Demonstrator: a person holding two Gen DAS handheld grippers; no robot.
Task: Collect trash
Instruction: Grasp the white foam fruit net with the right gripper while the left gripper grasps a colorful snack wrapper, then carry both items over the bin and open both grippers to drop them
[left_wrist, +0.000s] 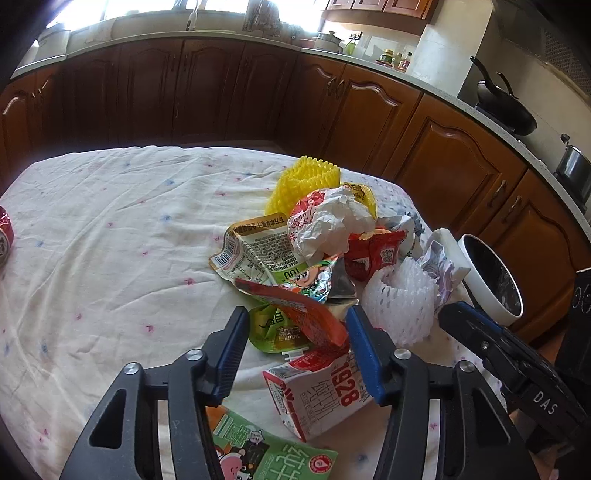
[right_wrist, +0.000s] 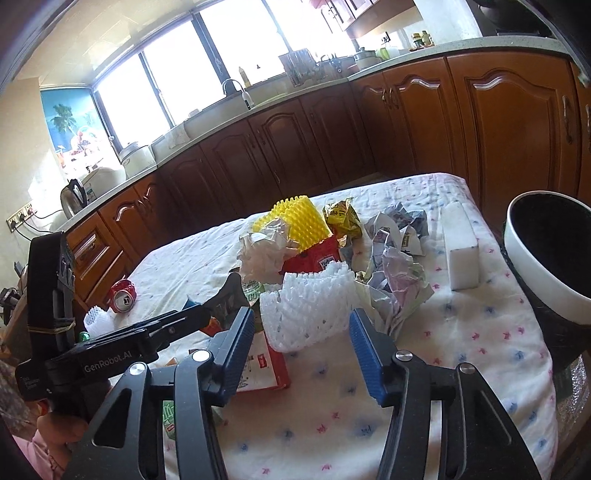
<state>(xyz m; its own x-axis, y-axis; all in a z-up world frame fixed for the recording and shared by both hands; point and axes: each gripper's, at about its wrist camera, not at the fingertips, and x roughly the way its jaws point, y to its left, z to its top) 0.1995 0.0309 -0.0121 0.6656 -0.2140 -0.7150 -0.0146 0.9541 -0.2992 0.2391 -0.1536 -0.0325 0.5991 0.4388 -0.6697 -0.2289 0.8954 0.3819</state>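
A pile of trash lies on the cloth-covered table (left_wrist: 110, 236): wrappers, crumpled paper (left_wrist: 332, 221), a yellow foam net (left_wrist: 303, 181), a white foam net (left_wrist: 399, 299) and a red-and-white 1928 carton (left_wrist: 317, 391). My left gripper (left_wrist: 295, 332) is open, its fingers on either side of an orange wrapper (left_wrist: 306, 314) and a green pouch (left_wrist: 273, 328). My right gripper (right_wrist: 301, 332) is open just before the white foam net (right_wrist: 310, 299). A white bin with a black liner (right_wrist: 550, 258) stands at the table's right edge, also in the left wrist view (left_wrist: 491, 277).
A crushed red can (right_wrist: 122, 295) lies at the table's left side. A white sponge block (right_wrist: 461, 247) lies near the bin. A green carton (left_wrist: 266, 450) lies under the left gripper. Wooden kitchen cabinets (left_wrist: 221, 88) with a worktop ring the table.
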